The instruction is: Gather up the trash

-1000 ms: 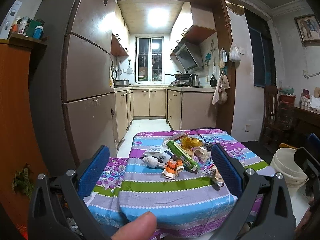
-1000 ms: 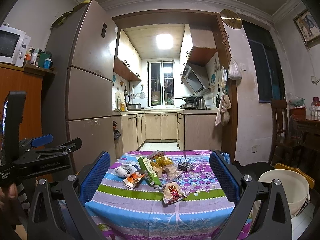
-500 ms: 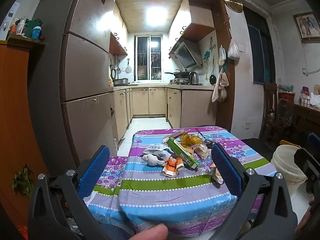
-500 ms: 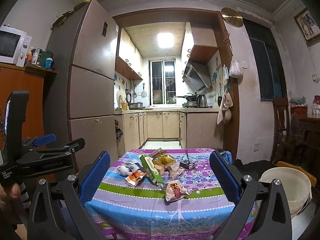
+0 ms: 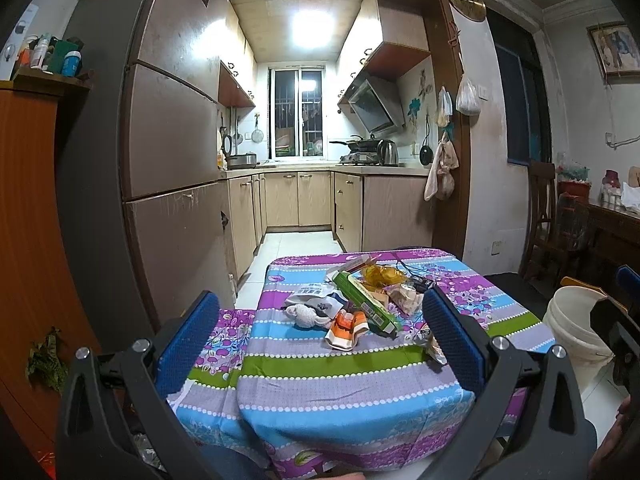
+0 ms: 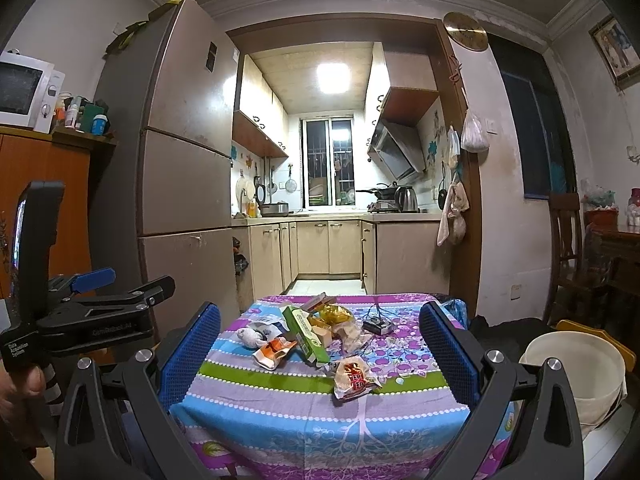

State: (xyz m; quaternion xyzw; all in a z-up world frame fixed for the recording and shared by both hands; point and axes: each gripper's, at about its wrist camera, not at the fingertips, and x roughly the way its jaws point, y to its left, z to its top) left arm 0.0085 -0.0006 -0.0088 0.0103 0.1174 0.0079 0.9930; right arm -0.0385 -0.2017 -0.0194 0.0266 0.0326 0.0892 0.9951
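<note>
A tall fridge (image 6: 184,152) stands left of the kitchen doorway, a microwave (image 6: 24,94) sits on the orange cabinet (image 6: 44,184), and a round clock (image 6: 465,31) hangs above.

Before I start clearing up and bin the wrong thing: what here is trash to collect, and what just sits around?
For the job:
green box
red snack wrapper
orange wrapper
white bucket

Lying about:
kettle
microwave
wall clock

Clear tablecloth (image 6: 320,396) before trash pile (image 6: 316,334)
</note>
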